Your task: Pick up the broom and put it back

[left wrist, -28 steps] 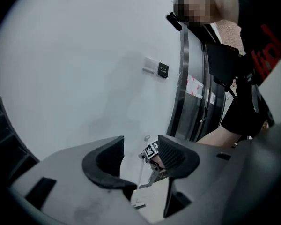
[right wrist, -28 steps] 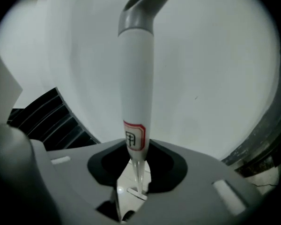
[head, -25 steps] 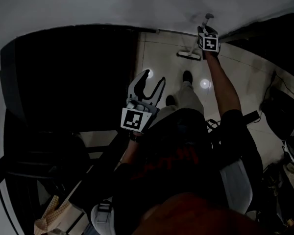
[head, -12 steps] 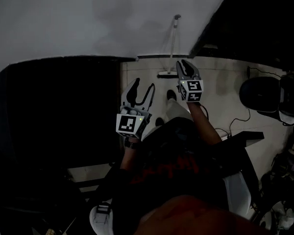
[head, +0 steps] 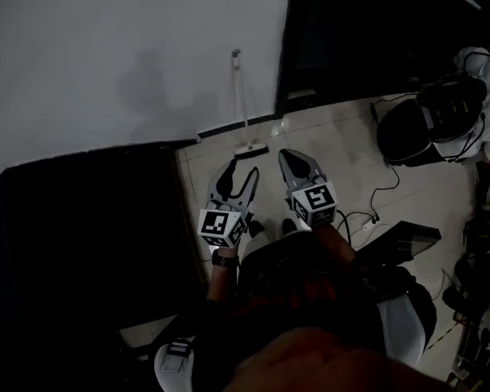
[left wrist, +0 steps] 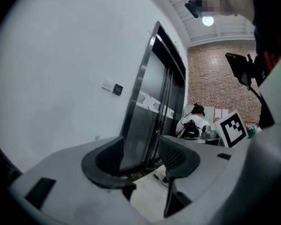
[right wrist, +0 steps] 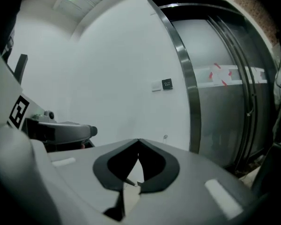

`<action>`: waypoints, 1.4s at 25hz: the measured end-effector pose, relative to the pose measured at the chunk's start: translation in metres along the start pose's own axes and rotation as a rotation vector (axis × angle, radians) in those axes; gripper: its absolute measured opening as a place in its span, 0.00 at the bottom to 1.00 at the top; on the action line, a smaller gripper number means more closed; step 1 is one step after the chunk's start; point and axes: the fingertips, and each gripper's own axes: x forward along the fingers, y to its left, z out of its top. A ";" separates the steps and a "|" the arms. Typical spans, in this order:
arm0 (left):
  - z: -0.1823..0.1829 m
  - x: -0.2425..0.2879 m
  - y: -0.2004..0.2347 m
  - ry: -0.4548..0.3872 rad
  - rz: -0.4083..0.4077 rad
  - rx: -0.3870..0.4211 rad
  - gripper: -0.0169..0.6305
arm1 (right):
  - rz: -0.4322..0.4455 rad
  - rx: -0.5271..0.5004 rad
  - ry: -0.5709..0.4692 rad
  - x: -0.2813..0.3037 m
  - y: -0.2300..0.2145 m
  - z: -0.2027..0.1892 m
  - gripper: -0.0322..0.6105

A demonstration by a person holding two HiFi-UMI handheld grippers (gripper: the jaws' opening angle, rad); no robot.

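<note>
The broom (head: 242, 104) leans on the white wall (head: 106, 55), brush on the floor (head: 343, 141) (it seems put back, but it is small and dim). The left tongs (head: 239, 170) are wide and empty, and the right tongs (head: 292, 158) are pinched together on nothing. The broom is probably light with a stiff stick, so hold it mid-stick.

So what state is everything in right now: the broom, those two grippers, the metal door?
broom: leaning upright on the wall, head on the floor, not held.
left gripper: jaws apart, empty.
right gripper: jaws together, empty.
metal door: closed.
</note>
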 end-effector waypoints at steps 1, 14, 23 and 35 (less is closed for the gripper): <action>0.001 0.004 -0.008 0.002 0.000 0.009 0.38 | 0.014 -0.002 -0.003 -0.008 -0.003 0.004 0.05; -0.053 -0.008 -0.102 0.130 0.108 -0.017 0.37 | 0.113 0.132 0.032 -0.087 -0.061 -0.038 0.05; -0.040 -0.056 -0.125 0.068 0.119 0.050 0.37 | 0.136 0.057 -0.036 -0.130 -0.023 -0.015 0.05; -0.093 -0.047 -0.070 0.036 0.087 0.018 0.37 | 0.163 0.033 -0.011 -0.079 0.003 -0.073 0.05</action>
